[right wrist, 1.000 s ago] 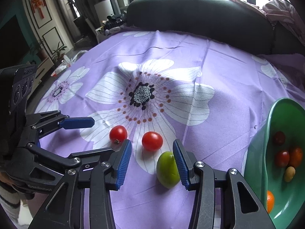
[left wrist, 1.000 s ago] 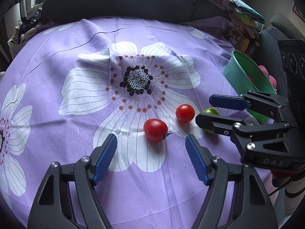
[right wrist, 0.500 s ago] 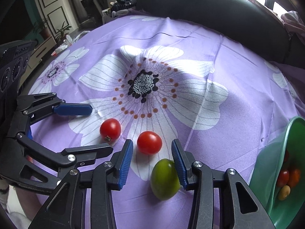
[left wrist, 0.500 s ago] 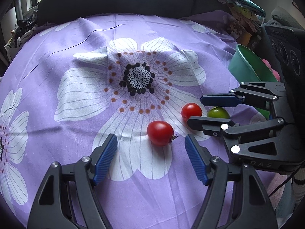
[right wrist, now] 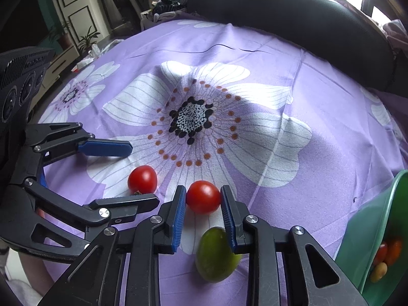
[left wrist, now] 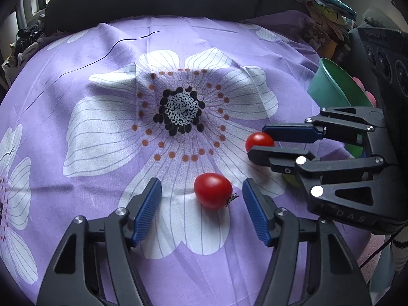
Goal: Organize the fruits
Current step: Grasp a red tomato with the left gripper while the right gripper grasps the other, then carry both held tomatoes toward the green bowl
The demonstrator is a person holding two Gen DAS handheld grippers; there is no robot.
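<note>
Purple flowered cloth covers the table. Against its printed flower, a green bowl sits far right. Below the flower, the left gripper straddles one red tomato, jaws narrowing but apart; the right gripper has clamped another tomato, beside a green fruit.

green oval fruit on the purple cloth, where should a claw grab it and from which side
Grip the smooth green oval fruit across its narrow middle, coming down from above. It lies on its side on the purple flowered cloth, so pads on its long flanks hold better than on its rounded ends.
</note>
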